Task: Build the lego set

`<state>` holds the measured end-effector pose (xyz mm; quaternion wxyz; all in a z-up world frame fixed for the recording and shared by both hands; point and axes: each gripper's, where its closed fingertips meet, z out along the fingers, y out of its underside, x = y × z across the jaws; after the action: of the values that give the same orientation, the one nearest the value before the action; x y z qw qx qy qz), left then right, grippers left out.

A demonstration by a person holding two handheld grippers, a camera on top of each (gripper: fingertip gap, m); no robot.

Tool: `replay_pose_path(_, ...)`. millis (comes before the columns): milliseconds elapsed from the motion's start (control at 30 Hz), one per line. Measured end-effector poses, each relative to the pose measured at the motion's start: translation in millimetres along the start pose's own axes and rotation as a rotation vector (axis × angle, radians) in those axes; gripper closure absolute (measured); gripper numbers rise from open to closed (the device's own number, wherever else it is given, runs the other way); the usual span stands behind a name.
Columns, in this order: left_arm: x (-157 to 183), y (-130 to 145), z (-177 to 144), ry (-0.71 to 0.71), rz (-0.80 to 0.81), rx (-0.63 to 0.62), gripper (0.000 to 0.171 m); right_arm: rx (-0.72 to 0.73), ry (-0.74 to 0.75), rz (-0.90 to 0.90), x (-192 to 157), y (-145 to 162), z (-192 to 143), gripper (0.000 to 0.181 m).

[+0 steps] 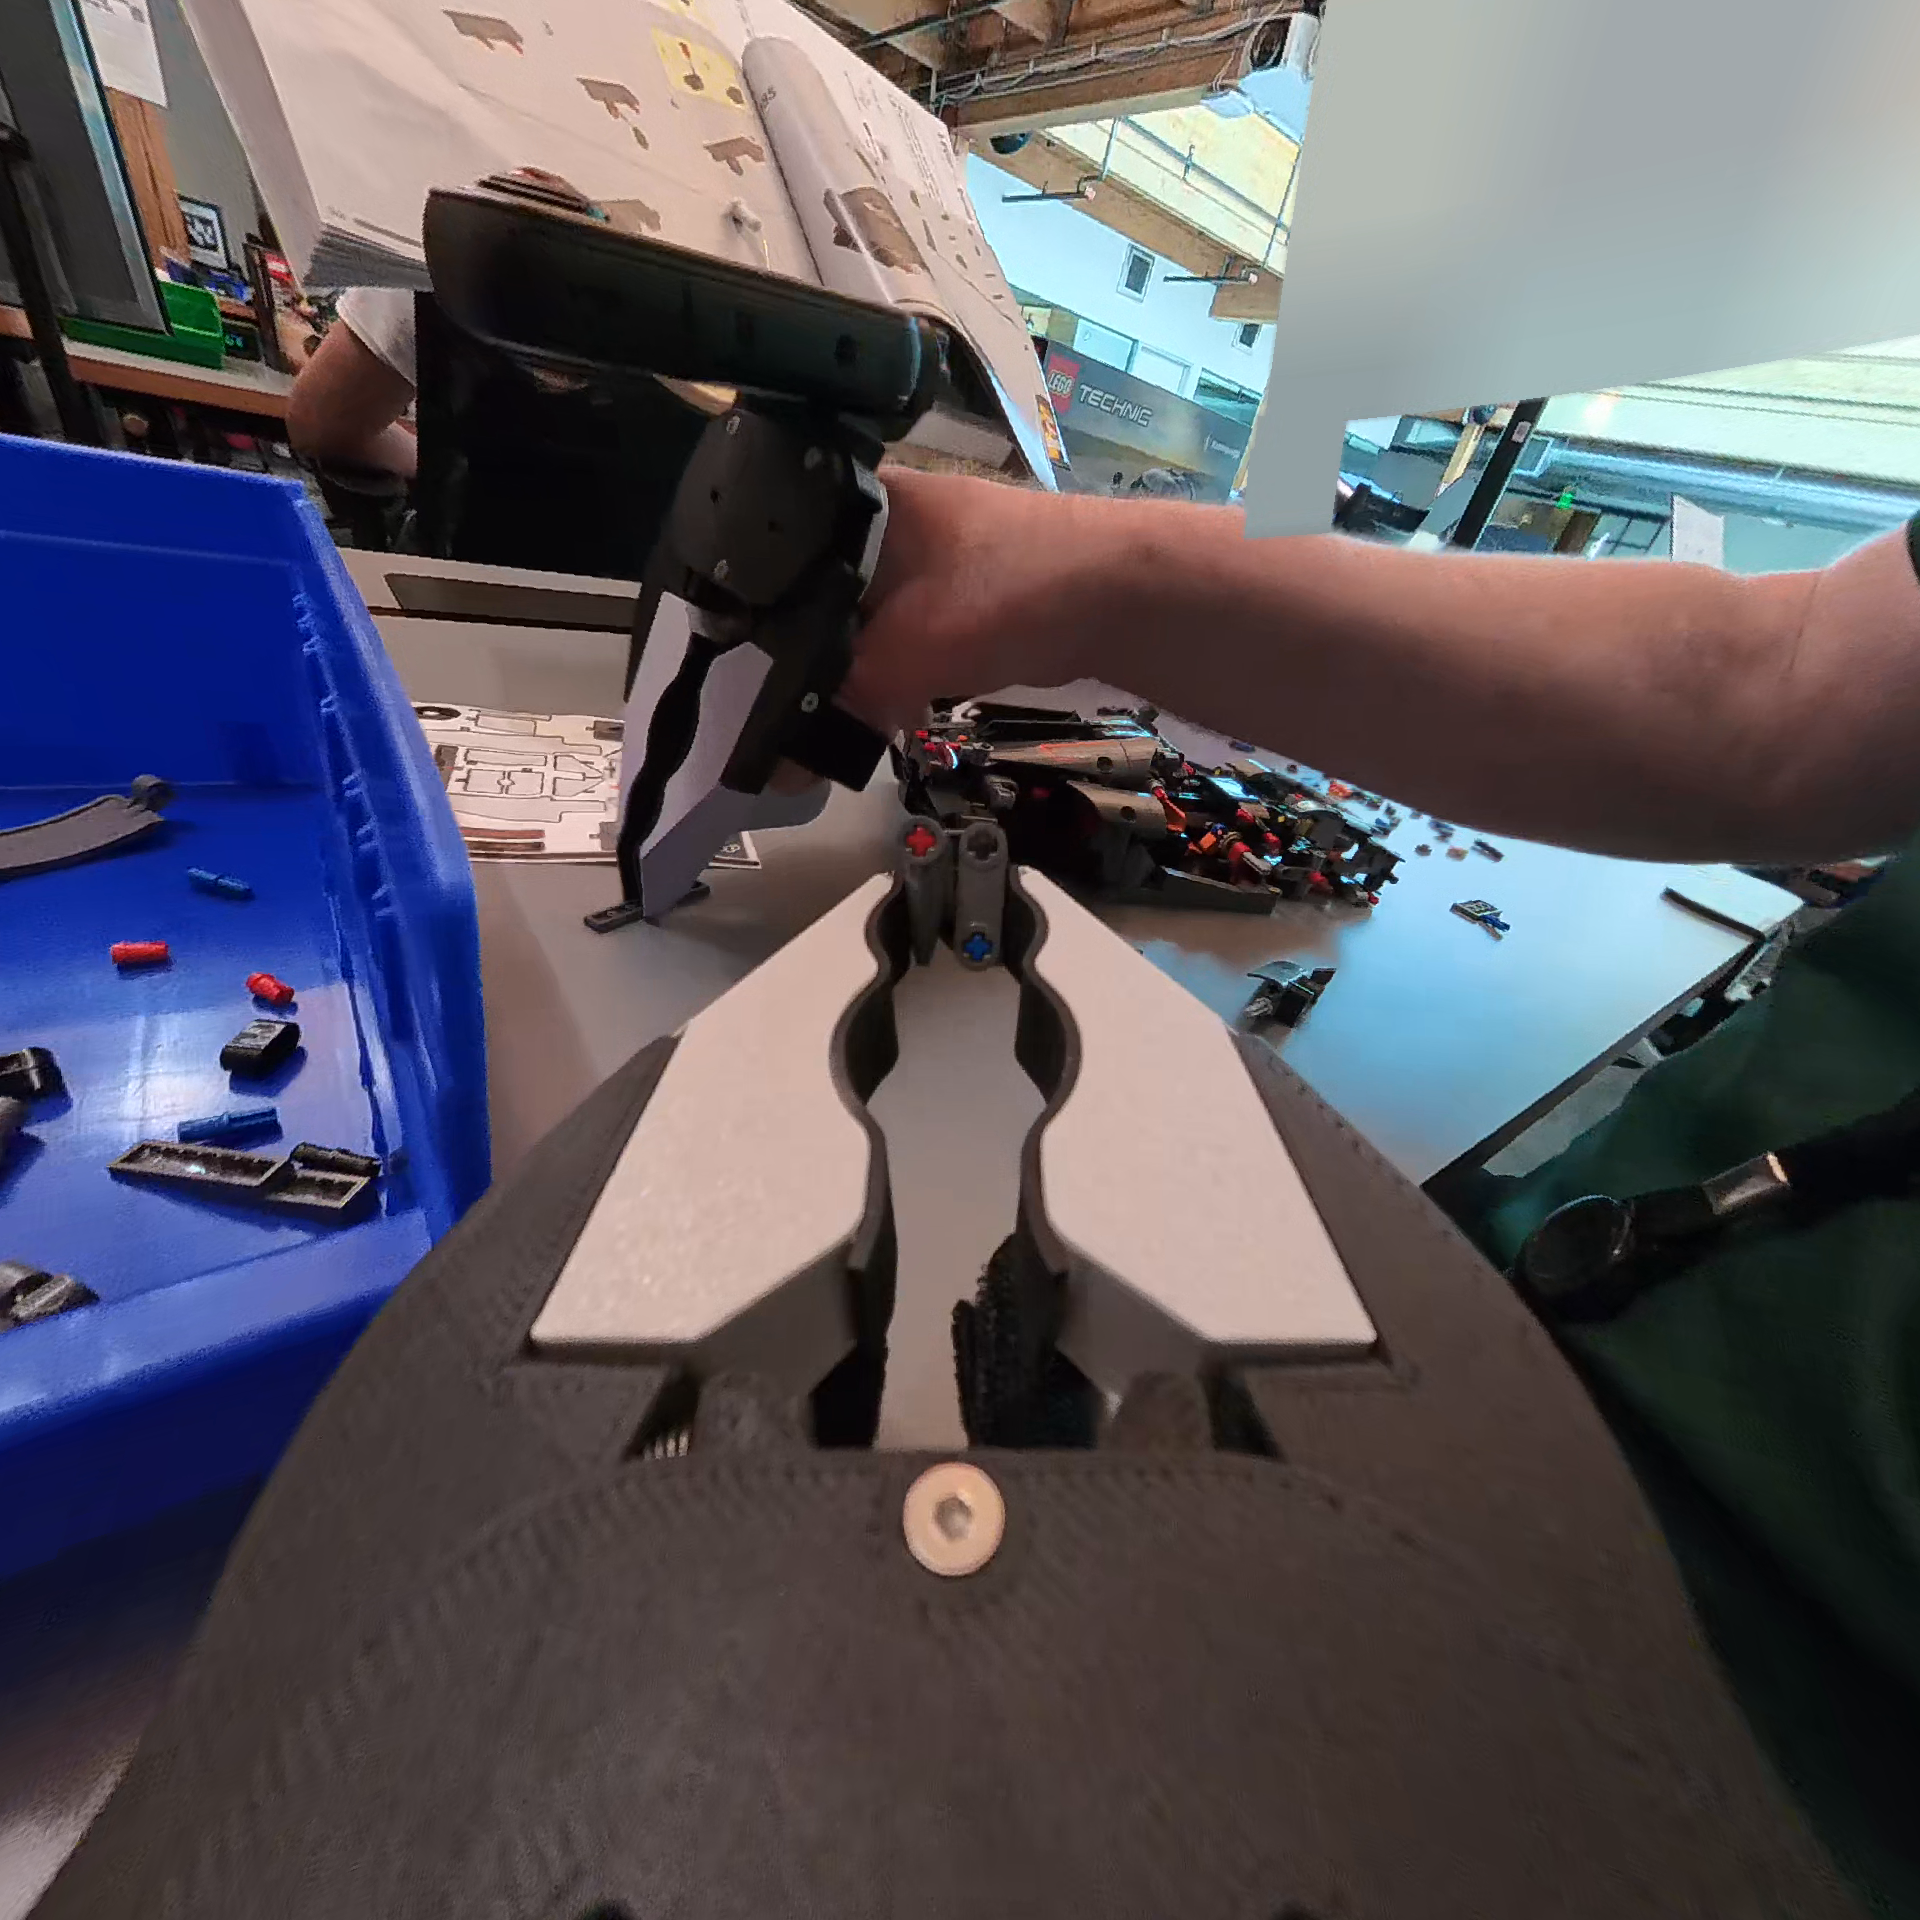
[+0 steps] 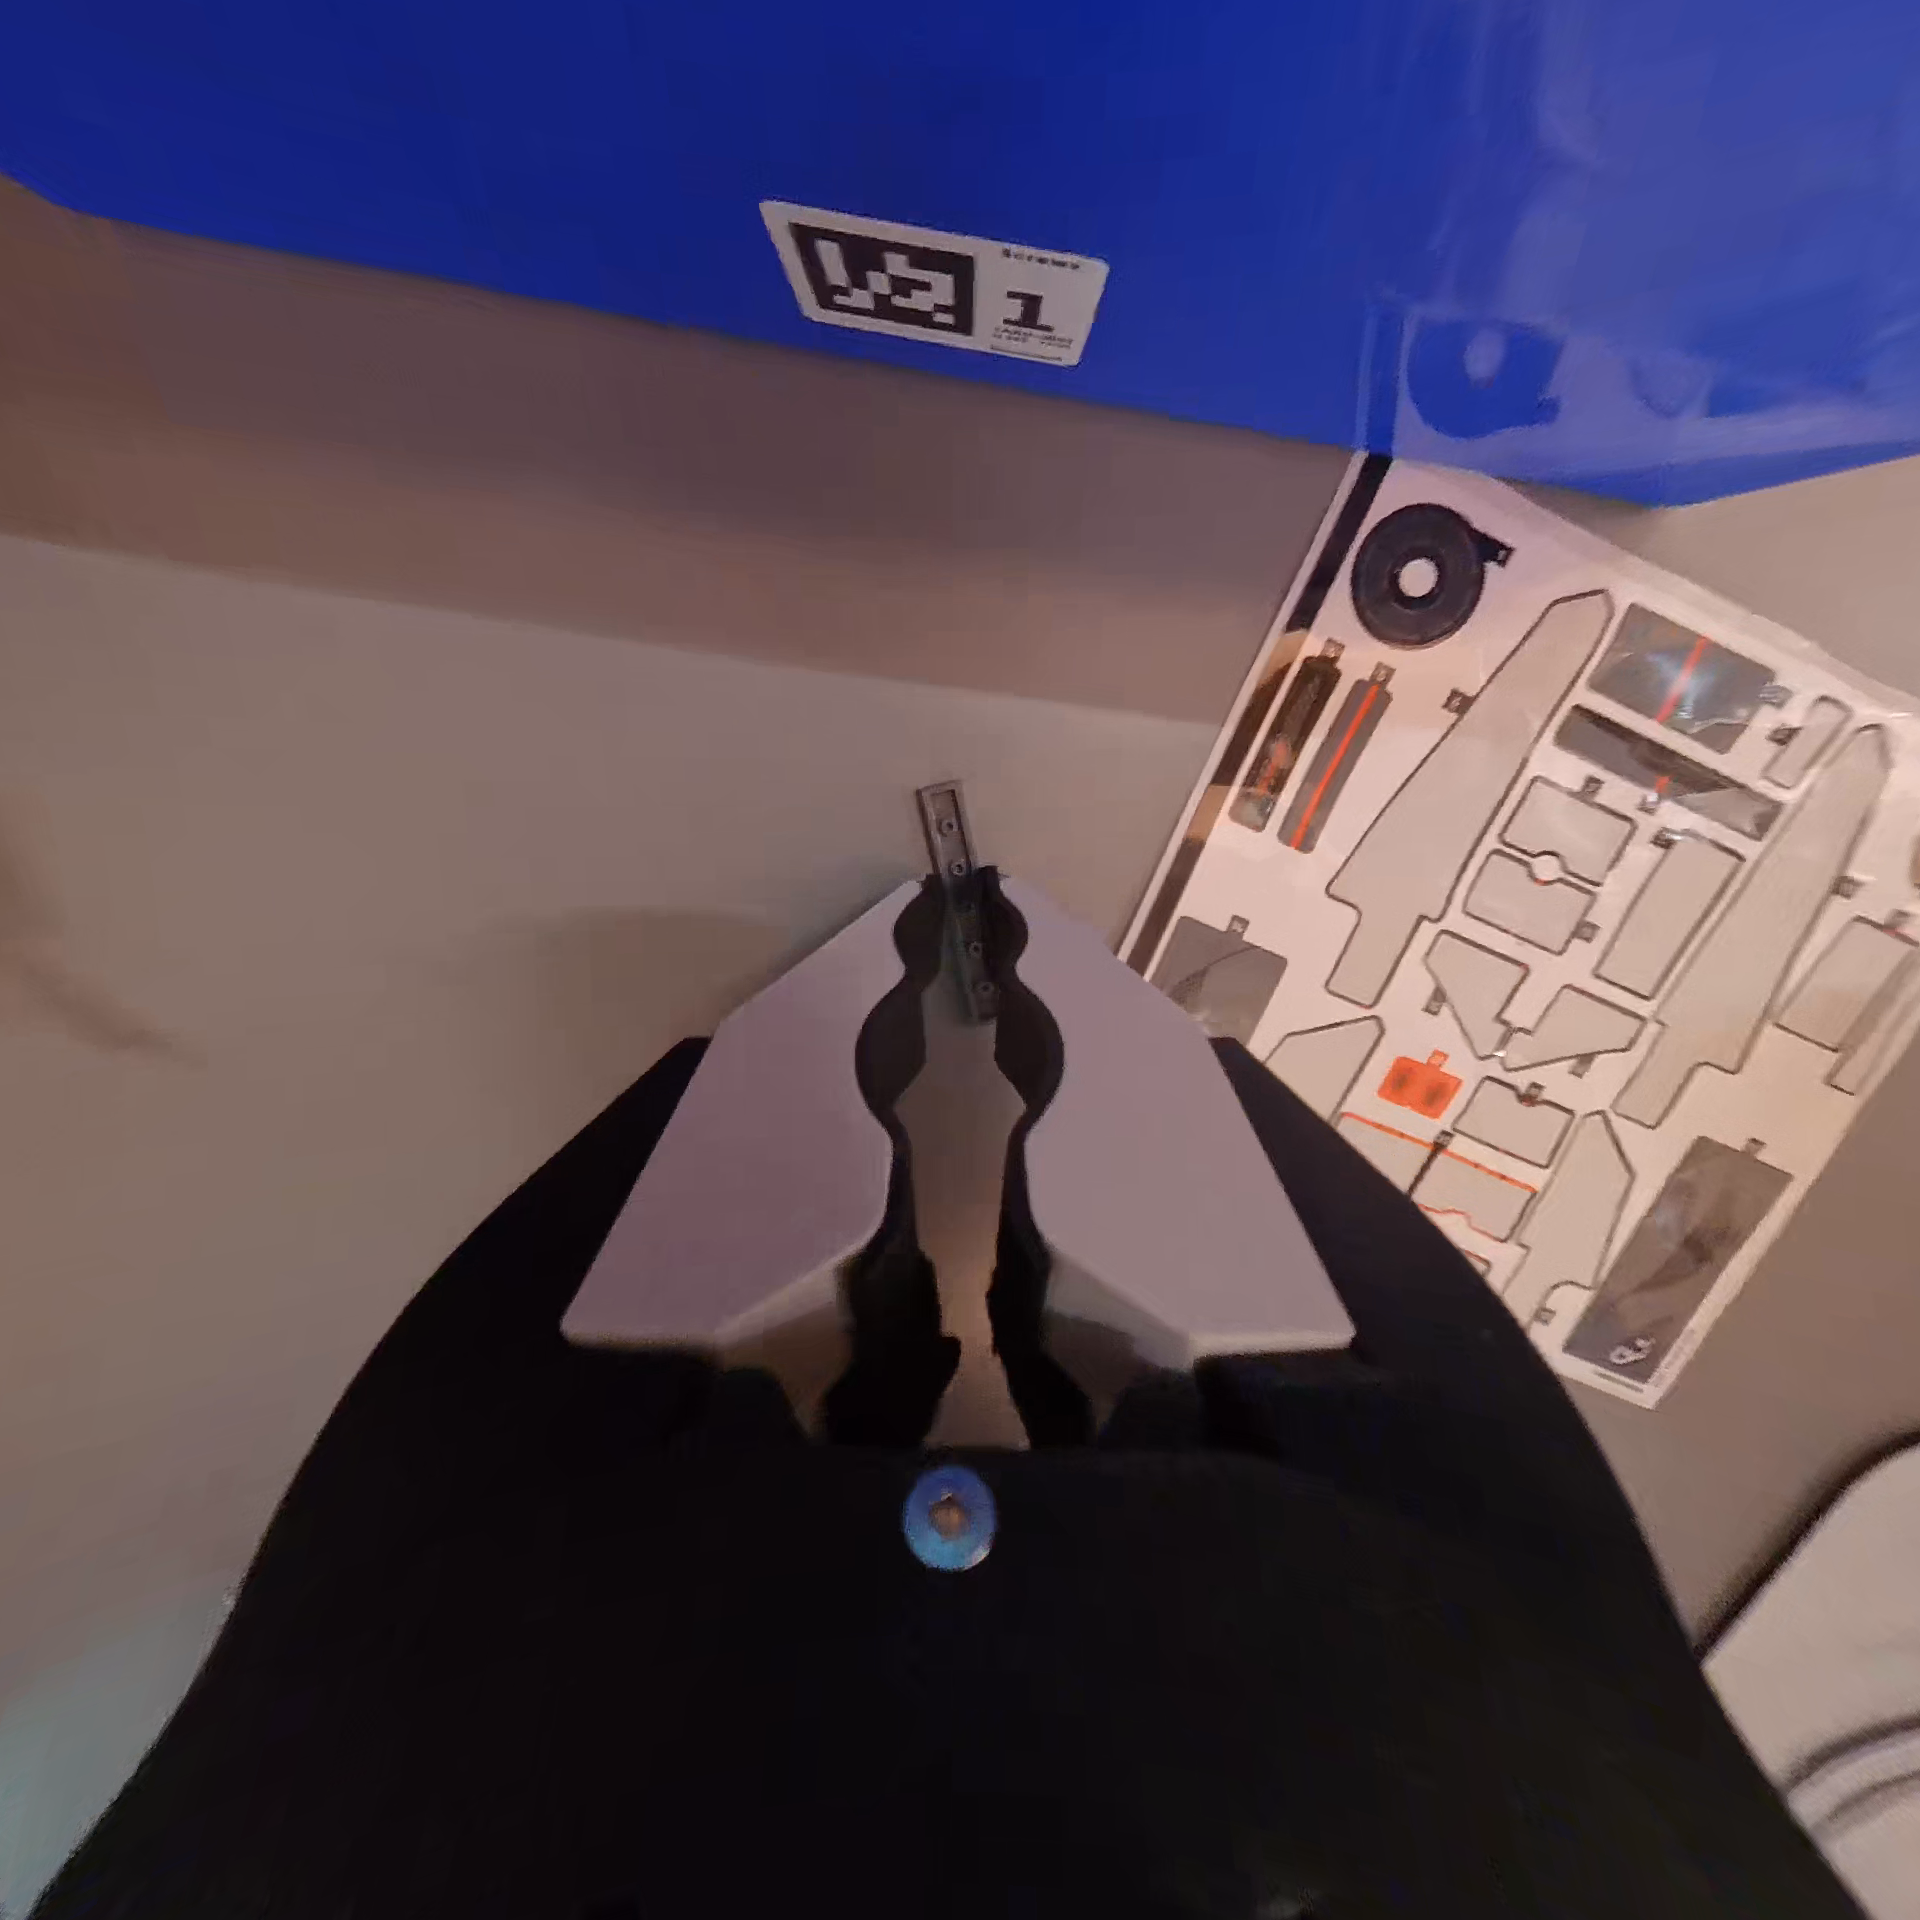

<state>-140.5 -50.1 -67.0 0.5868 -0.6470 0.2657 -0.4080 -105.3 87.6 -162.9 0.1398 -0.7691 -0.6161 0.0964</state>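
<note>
My left gripper (image 1: 956,909) is shut on a small grey Technic assembly (image 1: 961,883), two upright beams with a red and a blue cross-axle end, held above the table. My right gripper (image 2: 961,894) points straight down at the table and is shut on a thin dark plate (image 2: 951,842) that touches the tabletop. In the left wrist view the right gripper (image 1: 665,883) stands on that plate (image 1: 623,914), just left of my left fingertips. The partly built dark model (image 1: 1122,800) lies behind the held assembly.
A blue bin (image 1: 395,935) with several loose pieces stands at the left, and its wall (image 2: 520,156) is just beyond the plate. A sticker sheet (image 2: 1558,935) lies to the right of the plate. An open instruction booklet (image 1: 582,125) stands behind. A person's arm (image 1: 1351,675) crosses above the model. Loose pieces (image 1: 1288,987) lie at the right. Tip to tip, the grippers are about 15 cm apart.
</note>
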Motion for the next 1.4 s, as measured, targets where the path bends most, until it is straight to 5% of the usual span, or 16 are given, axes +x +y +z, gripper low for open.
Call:
replay_pose_path(233,-1.9,9.4,-7.4,-0.021,0.017,-0.027,0.157,0.076,-0.134,-0.003,-53.1,4.5,-24.5,0.178)
replay_pose_path(633,9.9,74.4,21.8,-0.017,0.105,-0.415,0.152,0.294,-0.101,0.056,-121.0,39.6,-68.3,0.177)
replay_pose_path(833,5.3,73.1,13.9,-0.060,0.155,-0.421,0.126,0.368,-0.134,0.060,-136.7,42.6,-73.6,0.178)
replay_pose_path(1133,40.0,51.7,26.6,0.015,0.581,-0.427,0.147,0.374,-0.217,0.030,-150.8,38.9,-76.9,0.181)
replay_pose_path(1300,40.5,61.5,19.0,0.025,0.534,-0.447,0.153,0.340,-0.165,-0.007,-160.5,60.0,-83.3,0.180)
replay_pose_path(1400,56.0,63.0,12.0,0.098,0.492,-0.434,0.151,0.308,-0.158,-0.036,-181.8,79.7,-78.4,0.163)
